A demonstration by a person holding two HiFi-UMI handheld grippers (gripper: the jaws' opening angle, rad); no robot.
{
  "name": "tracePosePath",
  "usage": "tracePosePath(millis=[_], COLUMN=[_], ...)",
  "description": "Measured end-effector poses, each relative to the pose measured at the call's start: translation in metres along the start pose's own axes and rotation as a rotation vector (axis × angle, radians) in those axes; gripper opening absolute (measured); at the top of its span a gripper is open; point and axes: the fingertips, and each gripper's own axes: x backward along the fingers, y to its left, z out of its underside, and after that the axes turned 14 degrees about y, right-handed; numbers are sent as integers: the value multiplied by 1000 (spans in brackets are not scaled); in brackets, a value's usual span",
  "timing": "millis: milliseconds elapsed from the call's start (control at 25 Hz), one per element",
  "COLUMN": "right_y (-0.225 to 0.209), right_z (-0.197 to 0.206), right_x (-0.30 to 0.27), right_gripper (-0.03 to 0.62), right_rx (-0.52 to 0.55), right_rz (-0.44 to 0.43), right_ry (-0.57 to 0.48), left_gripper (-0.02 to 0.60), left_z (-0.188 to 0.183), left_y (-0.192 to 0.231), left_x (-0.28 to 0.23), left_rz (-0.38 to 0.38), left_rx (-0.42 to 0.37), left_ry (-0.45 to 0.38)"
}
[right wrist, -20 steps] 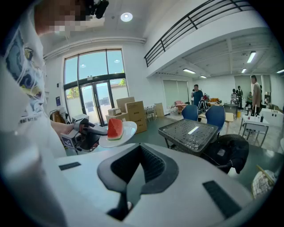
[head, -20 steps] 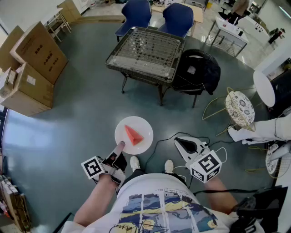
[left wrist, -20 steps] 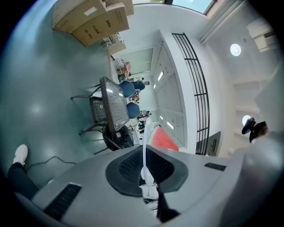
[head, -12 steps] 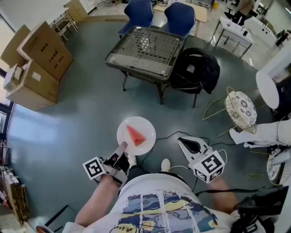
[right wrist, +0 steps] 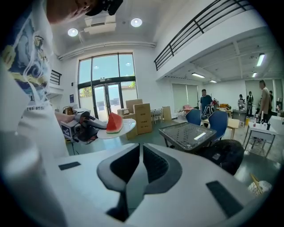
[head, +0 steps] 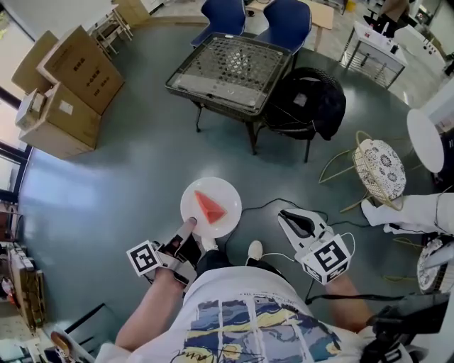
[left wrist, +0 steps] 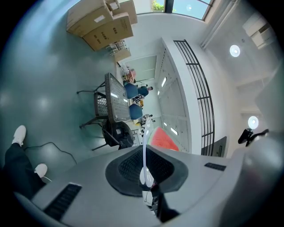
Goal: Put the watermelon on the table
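A red watermelon slice lies on a round white plate held above the grey floor. My left gripper is shut on the plate's near rim. From the left gripper view the plate shows edge-on between the jaws, with the watermelon behind it. My right gripper hangs to the right of the plate, shut and holding nothing. The right gripper view shows the slice, the plate and the left gripper at left. The dark mesh-topped table stands farther ahead.
Cardboard boxes are stacked at far left. A black chair with a dark bag stands right of the table, two blue chairs behind it. A wire stool with a patterned seat is at right. A cable trails on the floor.
The person has taken a step and the view has drifted a little. The left gripper still holds the plate the same way, and the right gripper has hardly moved.
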Motion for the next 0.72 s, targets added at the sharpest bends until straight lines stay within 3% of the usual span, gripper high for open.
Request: tracePosePath(millis=[360, 520, 720], right_y=[-17, -29, -44], right_z=[-27, -52, -109], right_x=[-37, -76, -139], right_gripper=[14, 14, 14], right_rx=[-4, -15, -18], right_rz=[21, 26, 54], right_ry=[-9, 3, 8], left_gripper=[15, 15, 15], left_z=[-51, -101, -188], left_y=[3, 14, 15], left_x=[-1, -10, -21], left_rz=[2, 14, 31], left_rx=[10, 15, -17], left_ry=[-27, -10, 42])
